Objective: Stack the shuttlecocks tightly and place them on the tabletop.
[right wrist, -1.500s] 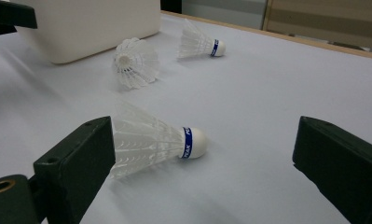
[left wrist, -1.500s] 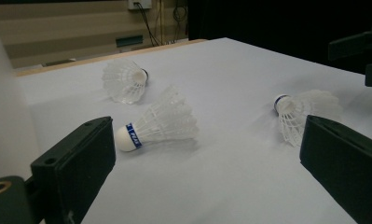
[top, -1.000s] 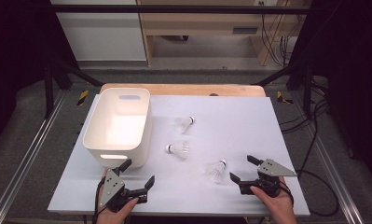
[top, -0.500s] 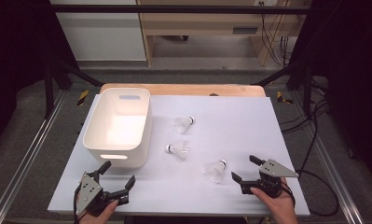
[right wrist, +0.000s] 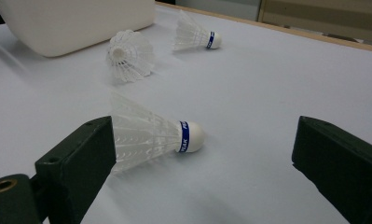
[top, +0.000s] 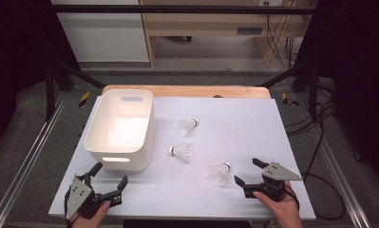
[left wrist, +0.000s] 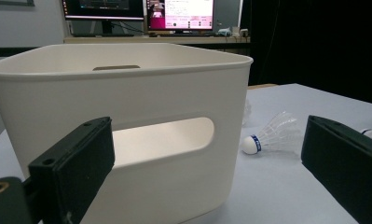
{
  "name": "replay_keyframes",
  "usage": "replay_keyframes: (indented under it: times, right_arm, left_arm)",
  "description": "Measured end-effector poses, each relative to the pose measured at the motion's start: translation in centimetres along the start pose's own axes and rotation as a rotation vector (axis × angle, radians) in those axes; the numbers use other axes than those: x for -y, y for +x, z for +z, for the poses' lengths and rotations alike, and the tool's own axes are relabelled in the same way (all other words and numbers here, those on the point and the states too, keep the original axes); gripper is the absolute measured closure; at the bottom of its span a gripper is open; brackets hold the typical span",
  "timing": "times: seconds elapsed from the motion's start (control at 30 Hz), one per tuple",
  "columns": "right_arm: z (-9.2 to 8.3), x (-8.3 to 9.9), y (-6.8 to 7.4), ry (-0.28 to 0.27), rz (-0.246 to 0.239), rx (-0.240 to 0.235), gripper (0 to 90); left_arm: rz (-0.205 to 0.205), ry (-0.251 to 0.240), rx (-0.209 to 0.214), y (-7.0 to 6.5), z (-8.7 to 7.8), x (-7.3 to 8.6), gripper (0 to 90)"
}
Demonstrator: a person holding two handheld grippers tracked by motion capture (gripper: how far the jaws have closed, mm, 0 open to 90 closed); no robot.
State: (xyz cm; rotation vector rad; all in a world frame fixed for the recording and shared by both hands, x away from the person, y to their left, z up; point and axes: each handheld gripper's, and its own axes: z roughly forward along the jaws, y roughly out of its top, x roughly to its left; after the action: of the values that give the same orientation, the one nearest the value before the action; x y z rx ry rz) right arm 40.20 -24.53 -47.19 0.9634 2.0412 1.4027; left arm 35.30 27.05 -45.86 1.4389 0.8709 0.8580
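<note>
**Two grippers wide open at the near edge, three shuttlecocks loose on the table**

We held the right black two-jaw gripper [top: 248,172] low over the near right part of the white-topped table [top: 234,114], its jaws spread wide and holding nothing. Just beside it, toward the table's middle, lay the nearest white feathered shuttlecock with a blue-banded cork [top: 220,173], on its side. In the right gripper view that shuttlecock [right wrist: 151,135] sat between our two jaws but touched neither as far as we could tell (its feather skirt ran close behind the left-hand jaw, its cork pointed toward the other).

A second white shuttlecock [top: 181,152] lay on its side near the table's middle, and a third white shuttlecock [top: 188,126] lay farther toward the far edge; both were well apart from our grippers.

Our left black two-jaw gripper [top: 109,175] hung at the near left corner, jaws likewise wide and empty. It sat just in front of the near wall of the white rectangular plastic bin with cut-out handles [top: 122,164], which stood upright along the left side of the table. In the left gripper view the bin's wall [left wrist: 174,93] rose between the jaws, with the second shuttlecock [left wrist: 270,137] lying beyond its corner.
</note>
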Motion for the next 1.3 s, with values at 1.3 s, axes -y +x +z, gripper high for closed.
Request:
replay_keyframes:
  times: [1.3]
  right_arm:
    - [1.0,-0.6,2.6,0.056,-0.034,-0.058,12.3]
  left_arm:
    - [0.008,0.009,0.001,0.0,0.2,0.2,2.9]
